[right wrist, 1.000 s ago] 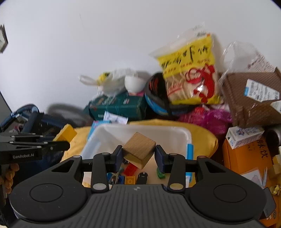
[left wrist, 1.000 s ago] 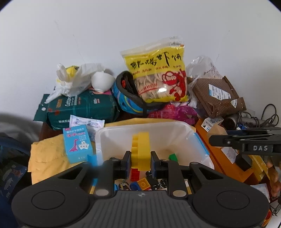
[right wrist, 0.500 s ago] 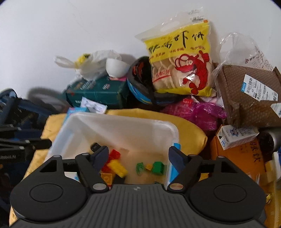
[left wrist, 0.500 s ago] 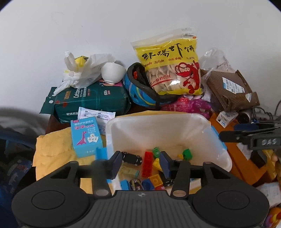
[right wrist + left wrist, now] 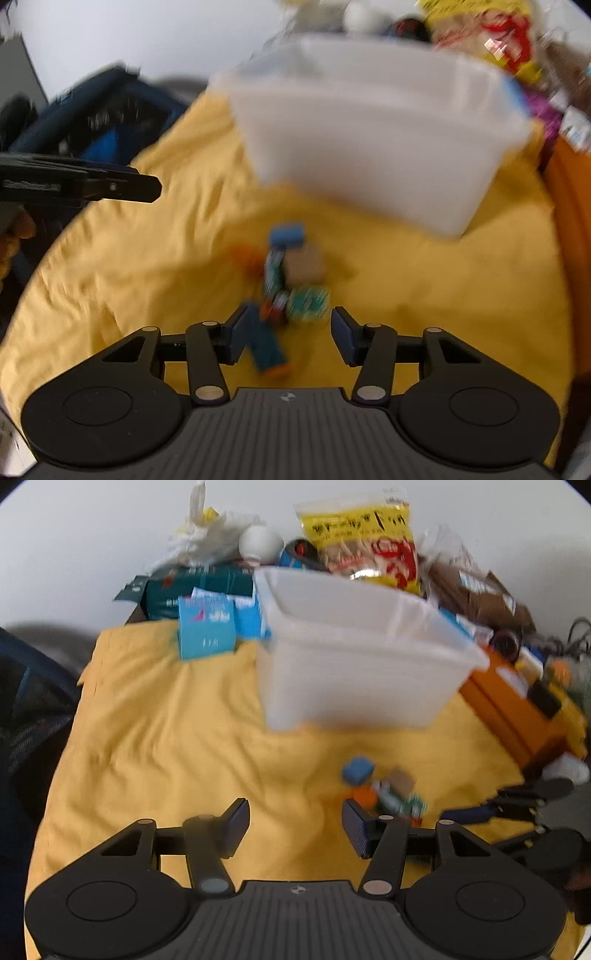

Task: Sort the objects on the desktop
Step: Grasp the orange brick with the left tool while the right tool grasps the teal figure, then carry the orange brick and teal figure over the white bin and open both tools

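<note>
1. A yellow cloth [image 5: 166, 738] covers the surface; a white bin [image 5: 362, 664] stands on it toward the far edge, against a wall of clutter.
2. The bin's inside is hidden in both blurred views, so what has already been sorted into it cannot be told.
3. A small pile of toys [image 5: 291, 273] lies loose on the cloth just in front of the bin: a blue block [image 5: 287, 233], a tan block [image 5: 303, 263], a green piece [image 5: 308, 303] and orange bits.
4. The left gripper [image 5: 295, 823] hangs over bare cloth beside the pile, jaws spreading, nothing between them.
5. The right gripper [image 5: 288, 334] sits low over the pile's near end, jaws closing around a teal piece [image 5: 267, 349] without pinching it.
6. Judged from this, the pile is still to be moved; sorting is unfinished.
</note>
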Available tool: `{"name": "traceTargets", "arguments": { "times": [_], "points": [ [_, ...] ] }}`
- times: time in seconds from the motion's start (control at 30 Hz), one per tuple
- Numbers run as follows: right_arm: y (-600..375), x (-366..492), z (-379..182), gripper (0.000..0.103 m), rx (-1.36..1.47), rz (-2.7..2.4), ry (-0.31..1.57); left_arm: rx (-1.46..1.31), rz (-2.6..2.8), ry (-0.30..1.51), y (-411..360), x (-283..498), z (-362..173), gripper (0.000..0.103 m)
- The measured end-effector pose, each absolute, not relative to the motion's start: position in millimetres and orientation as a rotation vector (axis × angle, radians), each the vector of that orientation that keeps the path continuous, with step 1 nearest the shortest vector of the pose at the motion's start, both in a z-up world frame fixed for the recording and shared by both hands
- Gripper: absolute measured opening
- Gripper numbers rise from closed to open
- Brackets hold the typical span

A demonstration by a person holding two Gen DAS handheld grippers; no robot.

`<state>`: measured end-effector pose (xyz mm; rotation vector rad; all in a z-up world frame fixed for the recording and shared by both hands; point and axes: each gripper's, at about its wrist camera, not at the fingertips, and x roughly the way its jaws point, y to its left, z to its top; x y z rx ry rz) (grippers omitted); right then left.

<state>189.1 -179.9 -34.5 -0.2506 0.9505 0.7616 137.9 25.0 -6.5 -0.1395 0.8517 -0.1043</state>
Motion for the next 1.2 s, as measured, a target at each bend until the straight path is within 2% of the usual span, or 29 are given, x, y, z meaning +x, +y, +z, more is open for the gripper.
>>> {"name": "traceTargets", "arguments": {
  "times": [0.13, 0.23, 0.37, 0.63, 0.7, 0.83, 0.87, 1.2],
  "points": [
    [-161.1, 186.1, -57.5, 0.048, -0.275, 0.775, 0.977, -0.101, -0.128, 0.862, 18.4, 128.3, -15.0, 0.059],
    [-157.4, 184.7, -66.0, 0.033, -0.289, 0.771, 0.978, -0.064, -0.155, 0.862, 7.7, 132.2, -20.6, 0.059],
    [-174.9, 179.8, -55.4, 0.020, -0.257, 0.774, 0.959, -0.023, -0.194, 0.854, -15.5, 144.5, -32.5, 0.059],
    [-232.2, 164.4, -39.2, 0.020, -0.191, 0.686, 0.946, 0.006, -0.192, 0.872, -45.8, 179.3, -55.4, 0.056],
    [-235.8, 160.9, -41.7, 0.020, -0.198, 0.682, 0.947, 0.021, -0.195, 0.872, -46.2, 183.0, -57.3, 0.047],
    [-237.6, 155.3, -49.0, 0.020, -0.206, 0.677, 0.956, 0.072, -0.213, 0.885, -50.4, 188.4, -61.8, 0.037],
    [-237.6, 155.1, -51.0, 0.020, -0.198, 0.676, 0.960, 0.077, -0.221, 0.884, -51.2, 188.9, -62.4, 0.029],
    [-242.6, 155.1, -47.5, 0.020, -0.152, 0.665, 0.952, 0.043, -0.238, 0.793, -45.3, 171.6, -28.3, 0.028]
  ]
}}
